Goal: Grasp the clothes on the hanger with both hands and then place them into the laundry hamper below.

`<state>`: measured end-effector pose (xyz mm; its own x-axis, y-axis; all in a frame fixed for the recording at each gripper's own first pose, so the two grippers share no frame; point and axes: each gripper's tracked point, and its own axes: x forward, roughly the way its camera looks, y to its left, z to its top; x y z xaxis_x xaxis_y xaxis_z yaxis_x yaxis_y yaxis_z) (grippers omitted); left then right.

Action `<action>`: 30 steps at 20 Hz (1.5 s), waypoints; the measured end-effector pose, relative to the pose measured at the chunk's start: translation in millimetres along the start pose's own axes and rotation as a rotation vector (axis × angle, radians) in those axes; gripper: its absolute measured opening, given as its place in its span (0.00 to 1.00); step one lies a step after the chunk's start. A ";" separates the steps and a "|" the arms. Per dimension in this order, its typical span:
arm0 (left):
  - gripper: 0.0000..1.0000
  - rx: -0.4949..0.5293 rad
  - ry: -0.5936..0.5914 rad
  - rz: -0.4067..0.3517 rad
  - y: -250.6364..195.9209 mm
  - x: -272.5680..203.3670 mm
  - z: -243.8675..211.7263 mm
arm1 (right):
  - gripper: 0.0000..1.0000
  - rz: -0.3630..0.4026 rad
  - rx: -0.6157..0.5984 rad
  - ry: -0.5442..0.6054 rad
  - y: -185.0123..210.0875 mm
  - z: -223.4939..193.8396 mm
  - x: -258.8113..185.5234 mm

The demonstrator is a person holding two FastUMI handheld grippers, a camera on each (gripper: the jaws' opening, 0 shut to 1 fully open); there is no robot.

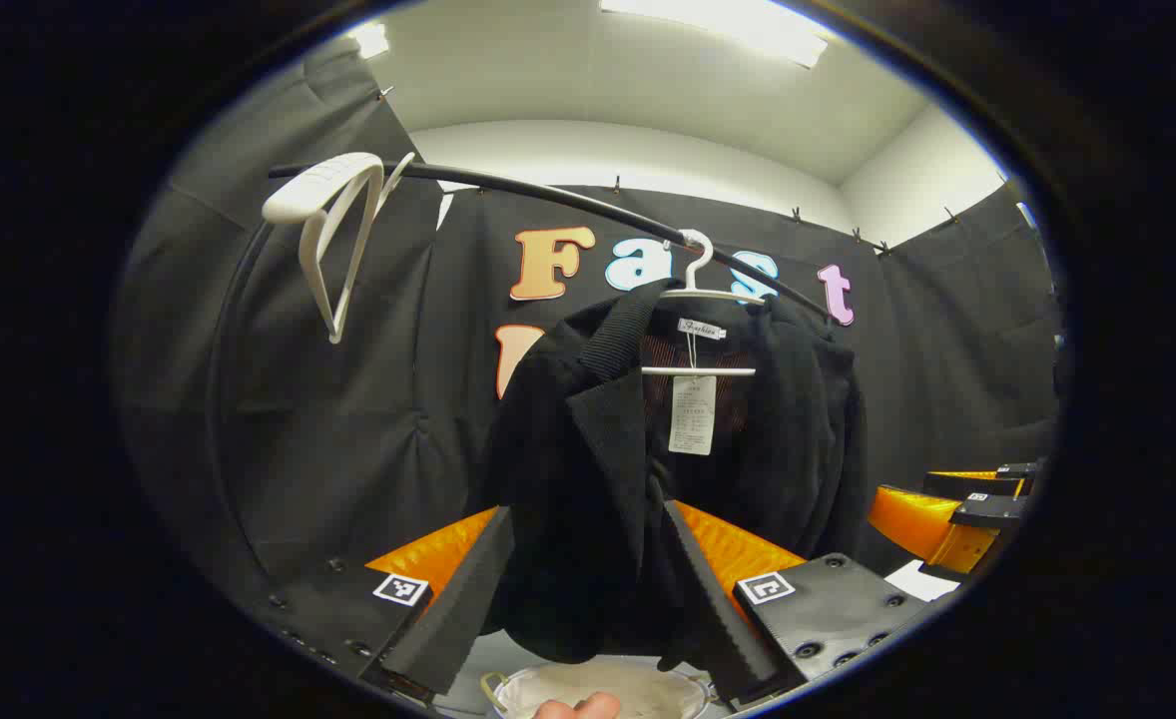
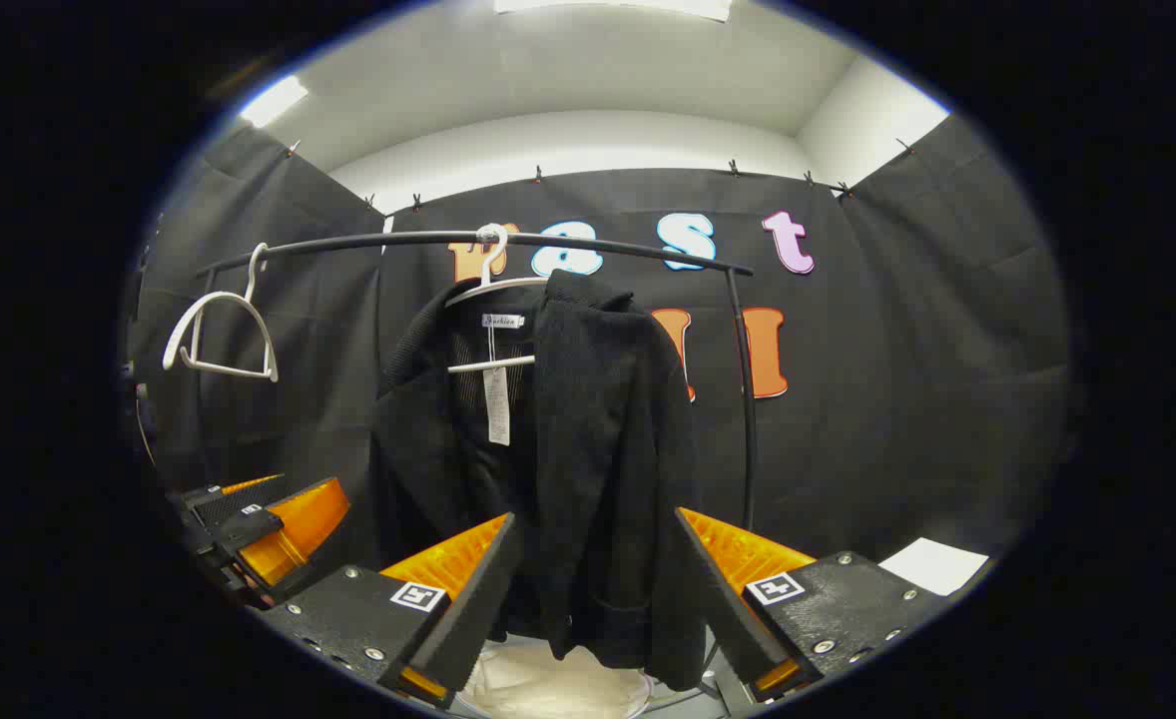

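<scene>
A black jacket (image 1: 638,459) hangs on a white hanger (image 1: 700,292) from a black rail (image 1: 548,197); a paper tag dangles at its collar. In the left gripper view my left gripper (image 1: 588,609) is open, its fingers (image 1: 458,599) wide apart to either side of the jacket's lower part, close to the cloth. In the right gripper view the same jacket (image 2: 578,449) hangs on its hanger (image 2: 493,290), and my right gripper (image 2: 598,599) is open around its hem. A white laundry hamper (image 1: 496,689) (image 2: 538,689) sits below the jacket.
An empty white hanger (image 1: 333,220) (image 2: 219,340) hangs farther left on the rail (image 2: 468,238). The other gripper shows at the side of each view (image 1: 957,509) (image 2: 269,524). A white sheet (image 2: 932,564) lies low on the right. A fingertip (image 1: 578,707) shows by the hamper.
</scene>
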<state>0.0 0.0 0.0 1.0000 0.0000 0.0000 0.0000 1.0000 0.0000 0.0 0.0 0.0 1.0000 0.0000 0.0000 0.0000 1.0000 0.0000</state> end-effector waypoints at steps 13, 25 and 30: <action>0.93 -0.009 0.002 -0.005 4.9 -6.3 1.5 | 0.94 -0.027 0.003 0.022 -4.7 -10.1 -8.7; 0.96 -0.030 0.050 -0.024 4.0 -7.0 -12.0 | 0.99 -0.003 0.003 0.029 9.2 -15.0 -7.1; 0.97 -0.025 0.054 -0.045 -4.1 6.0 -15.9 | 0.94 0.010 0.035 0.040 8.3 -14.4 7.8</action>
<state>6.0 -4.1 -15.9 0.9975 -0.0461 -0.0537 0.0447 0.9987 -0.0258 7.8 8.3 -14.4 0.9992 0.0108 -0.0397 -0.0094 0.9993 0.0357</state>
